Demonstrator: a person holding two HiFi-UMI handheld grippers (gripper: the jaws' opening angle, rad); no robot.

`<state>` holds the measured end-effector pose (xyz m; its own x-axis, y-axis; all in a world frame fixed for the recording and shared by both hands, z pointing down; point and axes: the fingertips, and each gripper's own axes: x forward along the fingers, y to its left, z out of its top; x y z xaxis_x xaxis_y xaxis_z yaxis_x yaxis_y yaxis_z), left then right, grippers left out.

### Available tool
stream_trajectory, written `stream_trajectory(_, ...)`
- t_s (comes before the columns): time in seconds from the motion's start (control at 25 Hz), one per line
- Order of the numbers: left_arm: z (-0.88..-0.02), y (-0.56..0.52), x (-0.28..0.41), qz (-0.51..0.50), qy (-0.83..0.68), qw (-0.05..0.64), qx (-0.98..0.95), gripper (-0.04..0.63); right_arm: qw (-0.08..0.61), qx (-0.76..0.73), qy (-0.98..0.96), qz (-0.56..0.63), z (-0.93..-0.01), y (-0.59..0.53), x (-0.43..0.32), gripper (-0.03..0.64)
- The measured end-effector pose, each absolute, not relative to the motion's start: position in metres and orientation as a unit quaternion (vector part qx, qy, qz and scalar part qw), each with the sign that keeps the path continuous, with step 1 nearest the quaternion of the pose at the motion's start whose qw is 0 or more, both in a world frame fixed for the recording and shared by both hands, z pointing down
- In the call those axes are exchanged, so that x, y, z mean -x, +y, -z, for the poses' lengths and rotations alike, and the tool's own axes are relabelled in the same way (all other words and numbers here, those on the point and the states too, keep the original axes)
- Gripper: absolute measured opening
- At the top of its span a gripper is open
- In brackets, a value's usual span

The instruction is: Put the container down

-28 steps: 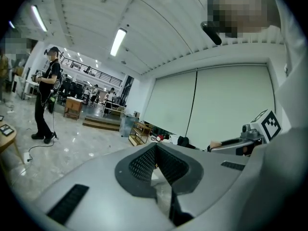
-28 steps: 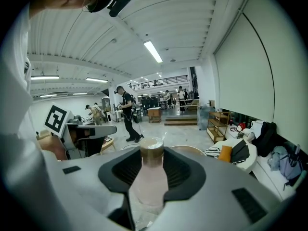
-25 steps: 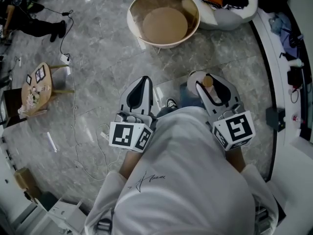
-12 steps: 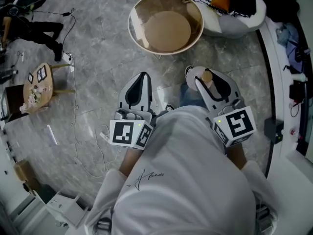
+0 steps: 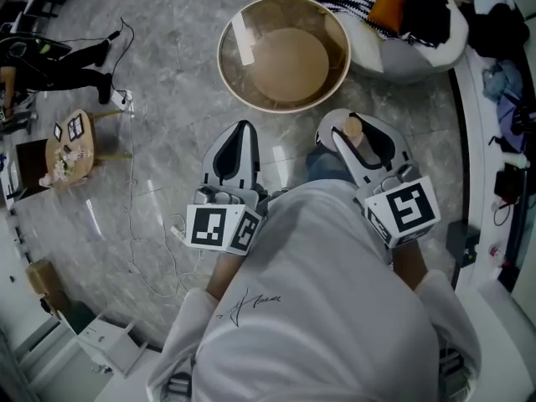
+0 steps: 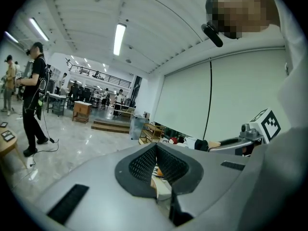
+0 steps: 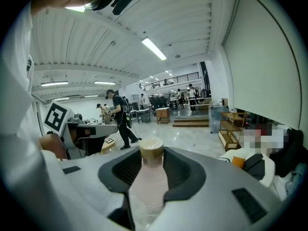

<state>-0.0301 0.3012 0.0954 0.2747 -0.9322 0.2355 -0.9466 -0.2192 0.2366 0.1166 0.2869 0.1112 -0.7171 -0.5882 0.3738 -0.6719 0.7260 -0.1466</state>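
Note:
The container is a pale pink bottle (image 7: 149,182) with a tan cap (image 5: 353,129). It stands upright between the jaws of my right gripper (image 5: 353,124), which is shut on it. In the right gripper view the bottle fills the gap of that gripper (image 7: 151,154) and its cap rises above the jaws. My left gripper (image 5: 243,131) is held level beside it at the left, shut, with nothing between its jaws (image 6: 157,163). Both are held above the grey marble floor (image 5: 176,82), short of a round wooden-rimmed table (image 5: 228,32).
A white beanbag (image 5: 394,53) piled with clothes lies right of the round table. A small wooden stool (image 5: 69,145) and loose cables (image 5: 132,224) are on the floor at left. A white counter edge (image 5: 477,132) runs along the right. A person (image 6: 32,95) stands far off.
The round table has drawn nearer in the head view. Both grippers have moved slightly forward toward it, and the right one still holds the bottle.

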Motion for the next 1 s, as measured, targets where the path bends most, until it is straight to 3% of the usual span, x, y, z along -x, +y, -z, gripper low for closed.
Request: stream_trajectory(1.0,-0.116,0.21,0.01,-0.016,-0.63,0.204,-0.749,0.018,0.175,-0.275,-0.934,-0.145,-0.136,0.177,-0.112,0.149)
